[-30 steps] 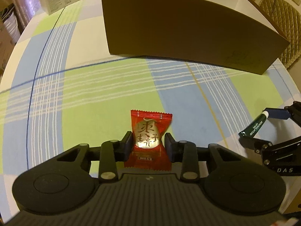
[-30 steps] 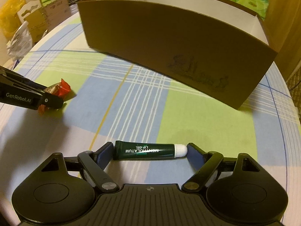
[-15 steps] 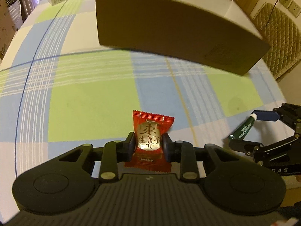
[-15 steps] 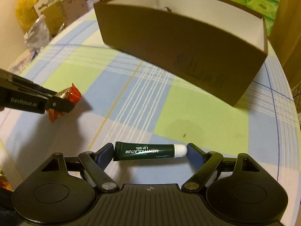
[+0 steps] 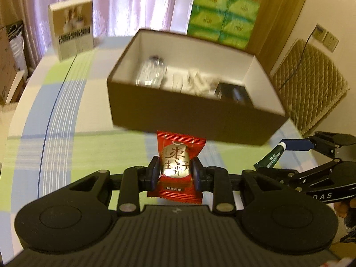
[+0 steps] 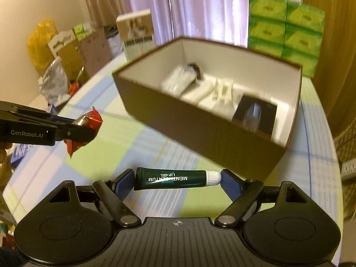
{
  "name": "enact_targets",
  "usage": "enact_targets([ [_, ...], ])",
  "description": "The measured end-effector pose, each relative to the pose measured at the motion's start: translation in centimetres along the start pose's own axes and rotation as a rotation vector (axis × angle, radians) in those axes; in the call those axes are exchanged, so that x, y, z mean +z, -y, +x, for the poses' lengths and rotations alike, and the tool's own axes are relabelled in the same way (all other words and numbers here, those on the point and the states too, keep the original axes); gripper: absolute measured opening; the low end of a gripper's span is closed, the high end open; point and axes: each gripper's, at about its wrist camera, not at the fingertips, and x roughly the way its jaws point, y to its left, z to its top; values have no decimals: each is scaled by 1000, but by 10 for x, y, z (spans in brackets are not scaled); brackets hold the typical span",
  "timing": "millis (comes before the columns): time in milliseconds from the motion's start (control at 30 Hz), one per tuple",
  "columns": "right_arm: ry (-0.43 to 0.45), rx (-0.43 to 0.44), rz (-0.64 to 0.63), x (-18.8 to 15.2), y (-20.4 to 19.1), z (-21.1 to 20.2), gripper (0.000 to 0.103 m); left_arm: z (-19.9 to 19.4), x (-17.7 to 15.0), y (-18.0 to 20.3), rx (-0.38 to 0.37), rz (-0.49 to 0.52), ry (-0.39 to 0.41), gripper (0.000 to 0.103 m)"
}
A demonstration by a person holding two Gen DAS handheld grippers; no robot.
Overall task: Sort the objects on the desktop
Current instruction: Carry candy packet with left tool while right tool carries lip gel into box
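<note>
The red candy packet (image 5: 176, 166) sits upright between the jaws of the left gripper (image 5: 175, 170), which are clamped on its two sides, the gold oval with its printed characters facing the camera. It is lifted clear of the checked tabletop (image 5: 66, 120). Straight ahead of those jaws, and lower, stands the open brown box (image 5: 191, 120) with white inner walls; inside lie a clear wrapped item (image 5: 151, 73), some white pieces (image 5: 191, 82) and a black packet (image 5: 233, 93), all blurred.

The dark green lip gel tube (image 6: 173, 179) lies crosswise in the right gripper (image 6: 178, 180), pinched end to end: its flat tail against the left blue pad (image 6: 123, 181), its white cap against the right one. It too hangs above the tabletop (image 6: 311, 155), with the box (image 6: 200, 131) ahead of the jaws and slightly right. From this view the left gripper (image 6: 89, 126) shows off to the left, holding the candy packet (image 6: 85, 122).

Beyond the box stand stacked green tissue packs (image 5: 222, 26) and a tan carton (image 5: 72, 35) before pale curtains.
</note>
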Motion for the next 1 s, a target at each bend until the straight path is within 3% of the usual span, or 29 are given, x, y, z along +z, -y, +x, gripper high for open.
enact_targets([
  [400, 100, -53, 33, 70, 38, 15, 81, 33, 87, 4, -45, 32, 84, 25],
  [633, 100, -115, 69, 104, 71, 47, 81, 78, 131, 10, -51, 64, 56, 25],
  [1000, 90, -221, 172, 143, 117, 100, 81, 159, 180, 21, 7, 148, -4, 25],
])
